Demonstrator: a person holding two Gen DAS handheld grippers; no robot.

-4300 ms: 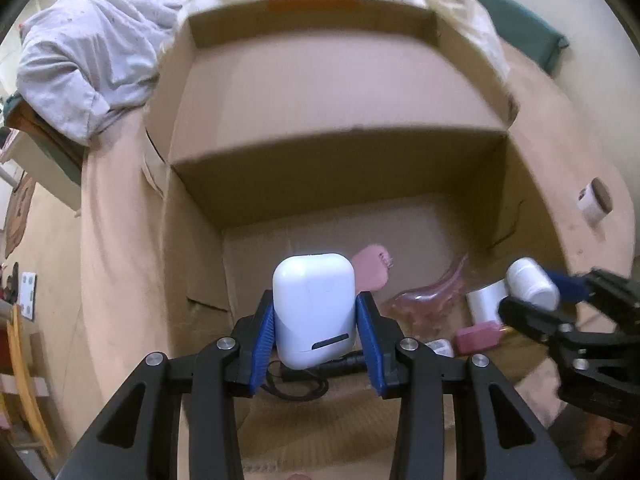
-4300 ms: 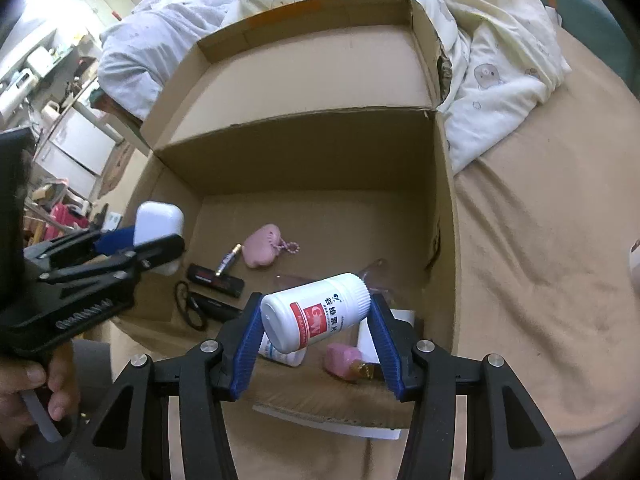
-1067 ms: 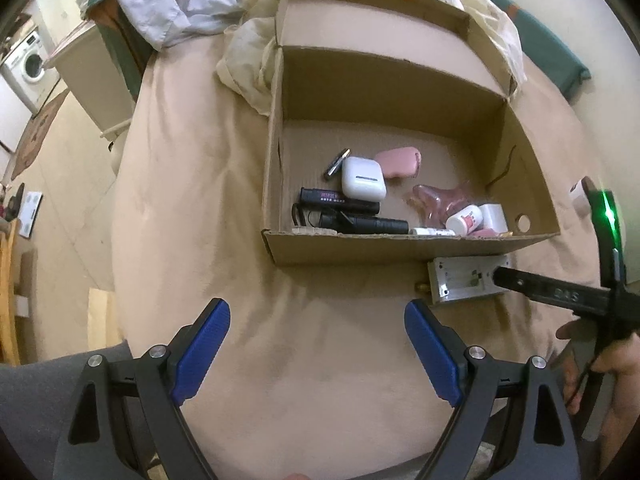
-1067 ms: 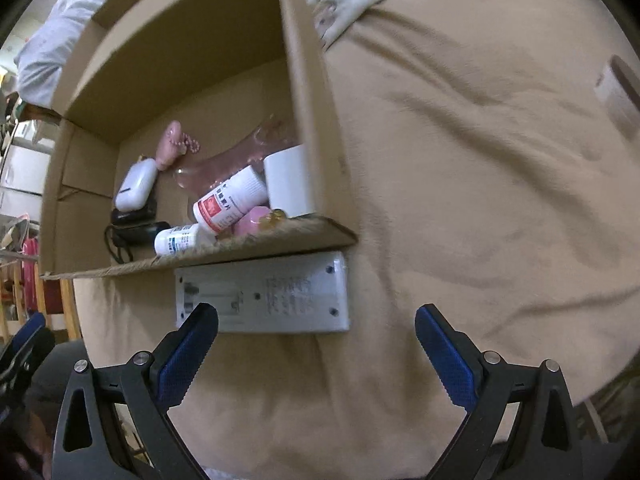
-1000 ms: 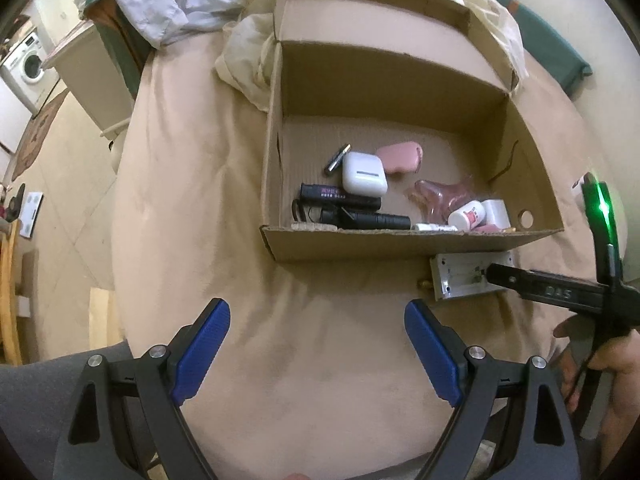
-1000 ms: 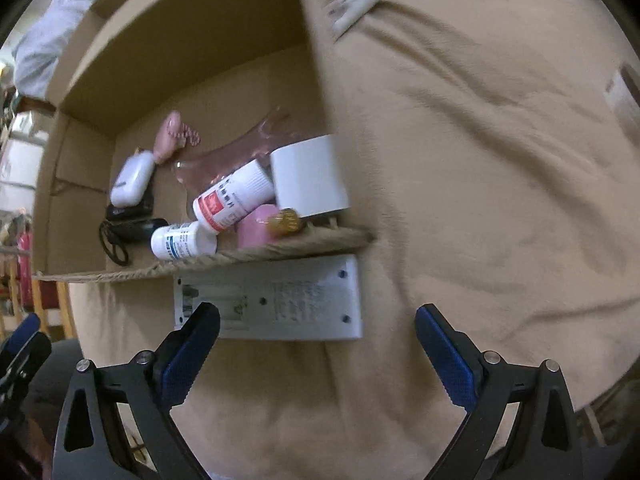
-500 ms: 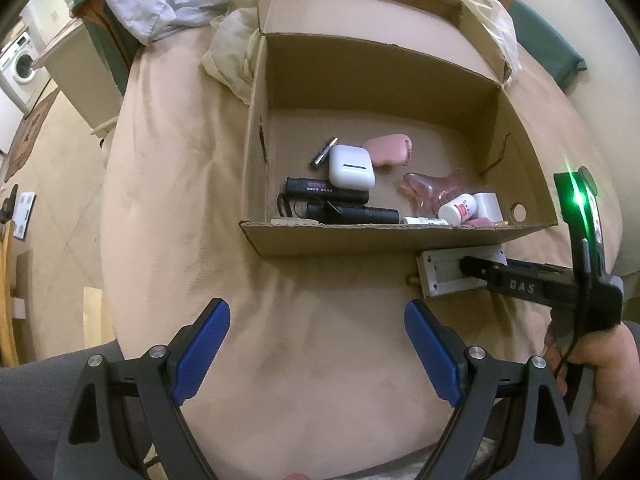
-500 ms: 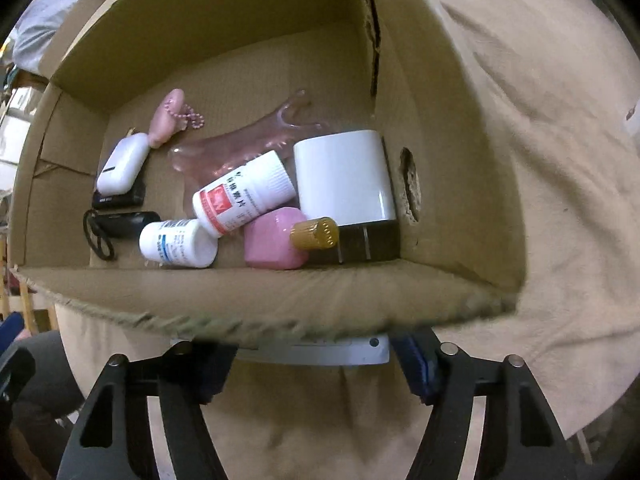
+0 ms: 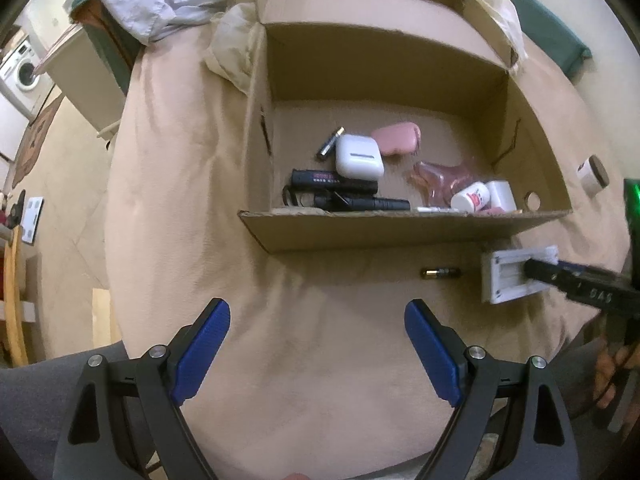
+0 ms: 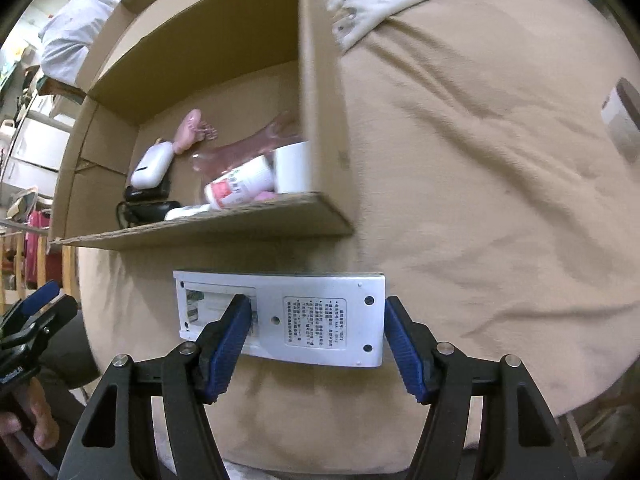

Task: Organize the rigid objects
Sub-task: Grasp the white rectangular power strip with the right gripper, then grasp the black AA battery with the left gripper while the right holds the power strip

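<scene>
A white flat device (image 10: 280, 320) lies back-side up, its battery bay open, low in the frame on beige bedding. Above it stands the open cardboard box (image 10: 320, 120), holding a white case (image 9: 359, 156), bottles and black tools.

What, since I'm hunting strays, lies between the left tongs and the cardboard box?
A battery lies on the blanket just before the cardboard box; the rest, back to the left tongs, is bare blanket. Left wrist view shows it.

The cardboard box (image 9: 400, 232) wall stands just beyond bare blanket (image 9: 320, 360), where only a battery (image 9: 440, 273) lies.
</scene>
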